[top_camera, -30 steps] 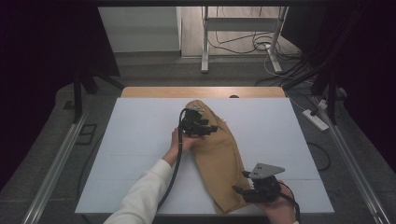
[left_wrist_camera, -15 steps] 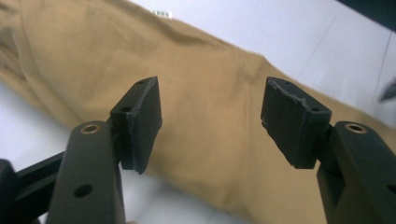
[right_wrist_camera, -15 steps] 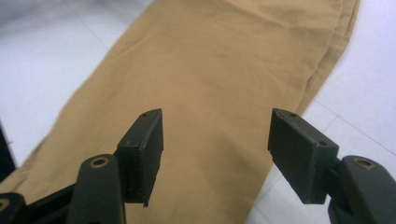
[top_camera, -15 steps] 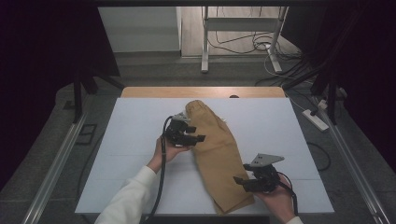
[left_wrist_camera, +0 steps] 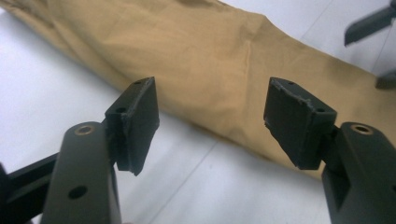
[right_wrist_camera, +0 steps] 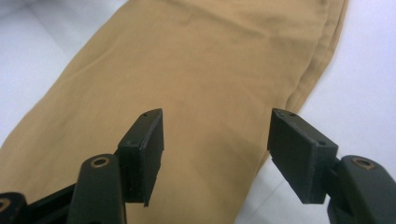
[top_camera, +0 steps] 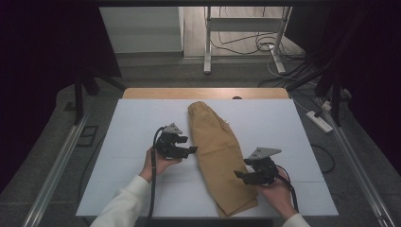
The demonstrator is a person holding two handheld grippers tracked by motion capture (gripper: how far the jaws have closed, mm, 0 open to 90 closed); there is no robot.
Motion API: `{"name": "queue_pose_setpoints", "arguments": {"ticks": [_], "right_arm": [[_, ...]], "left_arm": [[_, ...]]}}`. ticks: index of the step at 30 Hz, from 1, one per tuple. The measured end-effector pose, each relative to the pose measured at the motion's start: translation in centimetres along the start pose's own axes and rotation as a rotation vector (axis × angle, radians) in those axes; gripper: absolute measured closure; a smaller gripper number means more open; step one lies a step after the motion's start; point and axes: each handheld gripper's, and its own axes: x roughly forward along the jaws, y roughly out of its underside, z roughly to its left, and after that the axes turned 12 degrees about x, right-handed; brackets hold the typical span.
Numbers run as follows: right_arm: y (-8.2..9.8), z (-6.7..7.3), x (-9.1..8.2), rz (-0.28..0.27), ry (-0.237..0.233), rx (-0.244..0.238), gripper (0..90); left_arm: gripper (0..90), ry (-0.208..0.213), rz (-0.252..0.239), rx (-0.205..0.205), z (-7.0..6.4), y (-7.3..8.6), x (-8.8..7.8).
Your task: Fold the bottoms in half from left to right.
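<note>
Two grippers, both with jaws parted and nothing between the pads: the left gripper, whose jaws have just been opening, sits just beside the trousers' left edge; the right gripper hangs over their right edge. One pair of tan, soft woven trousers lies folded lengthwise, long axis running away from the person, slightly slanted, on one smooth white board.

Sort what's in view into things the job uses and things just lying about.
In use:
folded tan cloth trousers
left claw, open
right claw, open
white table cover

Lying about:
white power strip on the floor
metal stand legs
</note>
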Motion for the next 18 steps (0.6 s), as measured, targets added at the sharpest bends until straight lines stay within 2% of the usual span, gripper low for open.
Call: {"name": "queue_pose_setpoints", "arguments": {"ticks": [9,18], "right_arm": [[-1.0,-0.7,1.1,0.009,0.008,0.015,36.6],[-2.4,-1.5,2.6,-0.002,0.037,0.022,36.6]], "left_arm": [[32.2,-0.006,-0.011,-0.017,-0.6,1.5,-1.5],[31.1,-0.012,-0.012,-0.023,-0.5,2.0,-2.0]]}}
